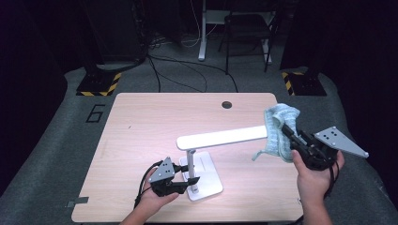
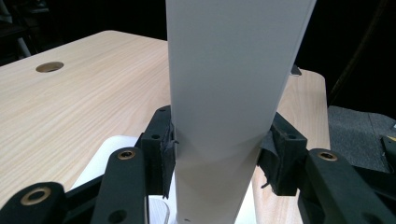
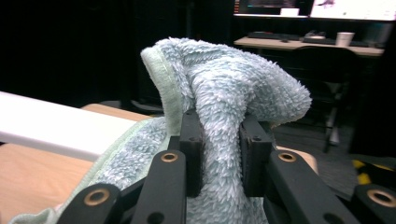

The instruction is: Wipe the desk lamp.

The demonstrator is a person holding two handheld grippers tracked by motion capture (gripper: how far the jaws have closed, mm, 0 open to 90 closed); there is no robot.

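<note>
- Your left gripper (image 1: 187,180) pinches the upright post (image 1: 191,161) of the white desk lamp (image 1: 220,137), pads pressed on both sides; keep that clamp firm and level so the lamp base (image 1: 206,180), near the table's (image 1: 141,122) front edge, stays flat.
- Your right gripper (image 1: 287,132) is pressed together on a fold of the light blue cloth (image 1: 279,126), which drapes over the far tip of the lamp arm, at three o'clock from the post.
- Wiping the arm looks like the step in hand: keep the cloth wrapped over the top face and draw it along the arm's length towards nine o'clock.
- Press lightly; a heavy push at the tip could lever the lamp over, so brace against it with your left gripper.
</note>
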